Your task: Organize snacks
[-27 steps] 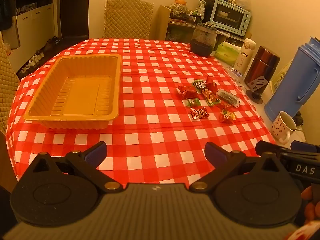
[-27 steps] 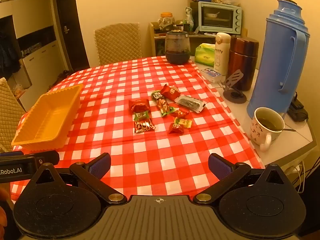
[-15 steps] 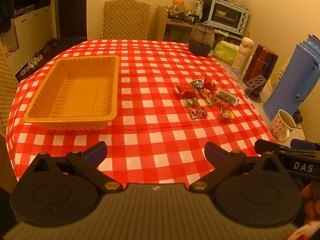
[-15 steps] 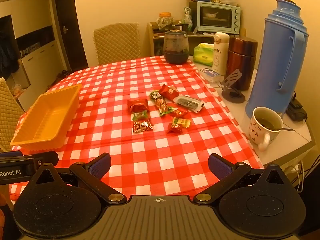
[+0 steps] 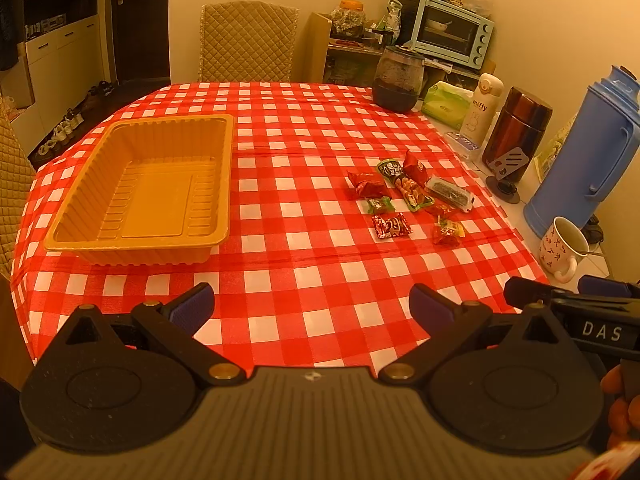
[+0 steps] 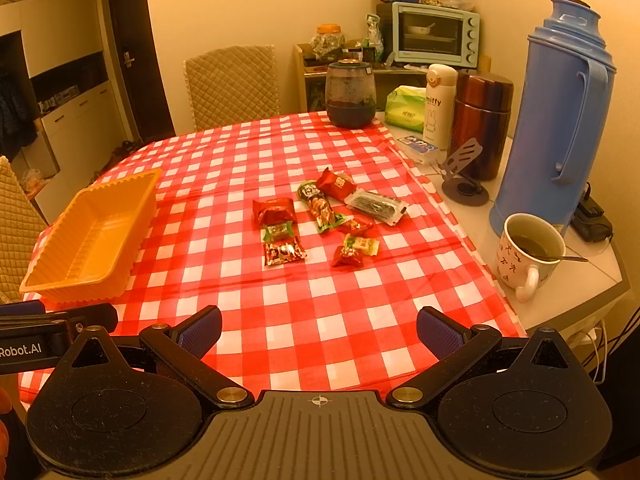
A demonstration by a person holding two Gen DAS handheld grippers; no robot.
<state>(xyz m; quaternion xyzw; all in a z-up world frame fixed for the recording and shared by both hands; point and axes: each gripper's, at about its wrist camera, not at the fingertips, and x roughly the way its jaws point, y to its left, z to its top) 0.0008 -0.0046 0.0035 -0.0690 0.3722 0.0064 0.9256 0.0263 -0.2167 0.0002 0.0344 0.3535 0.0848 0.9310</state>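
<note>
Several wrapped snacks lie in a loose cluster on the red checked tablecloth, right of centre. An empty orange plastic tray sits on the cloth's left side. My left gripper hangs over the near edge of the table, jaws wide open with nothing between them. Beside it, my right gripper is also open and empty, well short of the snacks. The right gripper's body shows at the right edge of the left wrist view, and the left one's at the left edge of the right wrist view.
Along the table's right edge stand a blue thermos, a mug with a spoon, a brown flask, a white bottle and a dark jar. A quilted chair stands behind the table.
Both views have drifted slightly, so the tray and snacks sit a little lower in the frames. Both grippers stay open and empty.
</note>
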